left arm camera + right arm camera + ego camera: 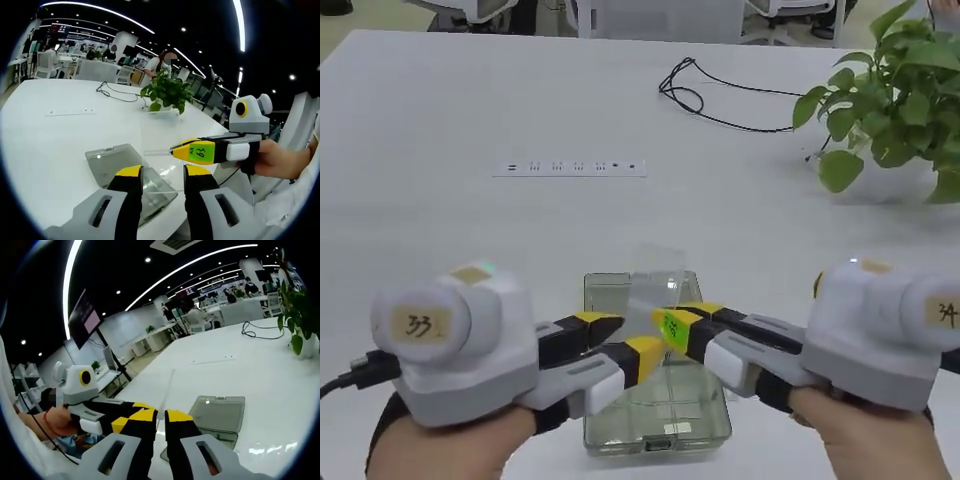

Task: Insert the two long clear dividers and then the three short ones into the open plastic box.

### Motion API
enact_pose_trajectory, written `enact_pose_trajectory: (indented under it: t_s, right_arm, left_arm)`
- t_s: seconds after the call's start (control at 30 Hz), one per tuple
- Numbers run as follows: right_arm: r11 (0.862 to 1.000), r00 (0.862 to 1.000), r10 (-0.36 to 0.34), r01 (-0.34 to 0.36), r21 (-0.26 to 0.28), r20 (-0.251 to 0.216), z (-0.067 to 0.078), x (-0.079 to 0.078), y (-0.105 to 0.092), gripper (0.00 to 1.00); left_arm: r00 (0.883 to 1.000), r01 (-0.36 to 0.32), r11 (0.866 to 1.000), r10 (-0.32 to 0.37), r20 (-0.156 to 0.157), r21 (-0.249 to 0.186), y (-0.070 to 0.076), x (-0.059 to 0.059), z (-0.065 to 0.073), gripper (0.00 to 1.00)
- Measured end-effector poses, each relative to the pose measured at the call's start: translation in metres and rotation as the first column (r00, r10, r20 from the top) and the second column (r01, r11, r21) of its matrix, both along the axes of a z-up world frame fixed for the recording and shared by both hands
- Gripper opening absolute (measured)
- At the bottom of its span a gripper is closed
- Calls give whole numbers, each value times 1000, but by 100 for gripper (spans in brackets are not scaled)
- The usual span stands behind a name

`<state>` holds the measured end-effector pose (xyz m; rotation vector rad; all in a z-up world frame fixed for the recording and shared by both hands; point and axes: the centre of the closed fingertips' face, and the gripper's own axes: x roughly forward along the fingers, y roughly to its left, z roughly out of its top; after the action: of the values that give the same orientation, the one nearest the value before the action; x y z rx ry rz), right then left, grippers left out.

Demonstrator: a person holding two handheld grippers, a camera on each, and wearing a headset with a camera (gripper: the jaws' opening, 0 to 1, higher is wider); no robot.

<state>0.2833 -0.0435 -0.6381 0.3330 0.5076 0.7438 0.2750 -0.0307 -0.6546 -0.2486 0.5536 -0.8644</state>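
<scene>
Divider (167, 390), one clear sheet, is held upright over the one open box (592, 400), clamped edge-on between the right gripper (161, 416) jaws. The left gripper (162, 171), just beside it, has its jaws apart. One plant (885, 100) and one cable (720, 100) sit beyond.

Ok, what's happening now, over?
Right gripper shut on clear divider, over the box. Left gripper open beside it. Nothing in the way.

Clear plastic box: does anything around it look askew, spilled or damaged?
Nothing stands out. The clear plastic box lies flat and open on the white table, and the right gripper holds a clear divider upright above it; no spill or crack shows.
</scene>
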Motion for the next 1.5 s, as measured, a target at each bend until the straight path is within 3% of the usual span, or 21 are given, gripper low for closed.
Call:
enact_pose_trajectory:
  t_s: [0.2, 0.5, 0.63, 0.73, 0.83, 1.0, 1.13, 1.2, 1.3, 1.33, 1.5]
  right_arm:
    - [1000, 999, -29, 29, 8, -21, 1, 1, -1, 6]
    - [1000, 999, -19, 19, 14, -42, 1, 2, 0, 6]
    - [1000, 998, -27, 28, 13, -48, 3, 5, -5, 6]
    - [999, 998, -43, 43, 4, -46, 4, 9, -13, 6]
    - [999, 997, -53, 52, -14, -52, 3, 12, -20, 6]
    - [997, 996, -52, 48, -54, -73, -3, 14, -28, 6]
    - [995, 993, -54, 44, -86, -110, -11, 14, -32, 6]
    - [994, 989, -57, 44, -96, -136, -14, 13, -33, 6]
    - [989, 984, -55, 32, -141, -167, -22, 13, -37, 6]
    - [988, 981, -61, 34, -148, -182, -25, 16, -40, 6]
    - [980, 963, -83, 32, -197, -256, -39, 15, -41, 6]
  left_arm:
    - [1000, 0, 1000, 0, 1, -10, -2, 1, 0, 30]
    - [1000, 29, 999, -29, 4, -27, -5, -2, 2, 37]
    - [998, 52, 998, -52, 31, -18, 0, -5, 0, 44]
    - [997, 63, 998, -63, 34, -6, 5, -7, -5, 48]
    - [994, 82, 996, -83, 72, 24, 12, -9, -9, 53]
    - [991, 98, 994, -102, 87, 55, 26, -11, -18, 62]
    - [987, 112, 991, -120, 106, 75, 35, -12, -22, 71]
    - [982, 121, 989, -132, 133, 91, 38, -12, -23, 78]
    - [979, 140, 983, -155, 131, 118, 42, -13, -27, 84]
    - [975, 143, 981, -162, 154, 130, 44, -12, -28, 86]
    - [966, 169, 973, -195, 171, 156, 50, -14, -35, 98]
